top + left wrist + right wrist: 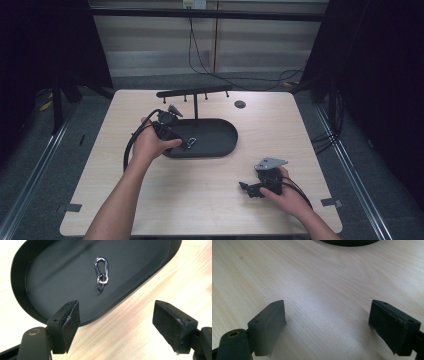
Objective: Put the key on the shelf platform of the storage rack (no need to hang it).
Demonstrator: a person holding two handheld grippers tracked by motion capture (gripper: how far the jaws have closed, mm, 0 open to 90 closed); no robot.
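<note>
Left gripper view: carabiner (101,272) is lying loose in the black tray (155,267).
Left gripper (115,322) is hovering spread and empty beside it; right gripper (329,327) is resting spread over bare table (317,277); hanging on the rack (195,92) likely remains.

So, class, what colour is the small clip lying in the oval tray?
Shiny silver; the clip shows best in the left gripper view, against the black tray.

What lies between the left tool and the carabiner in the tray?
In the left gripper view, only the black tray rim and bare tray floor lie between the open left tool and the carabiner.
</note>
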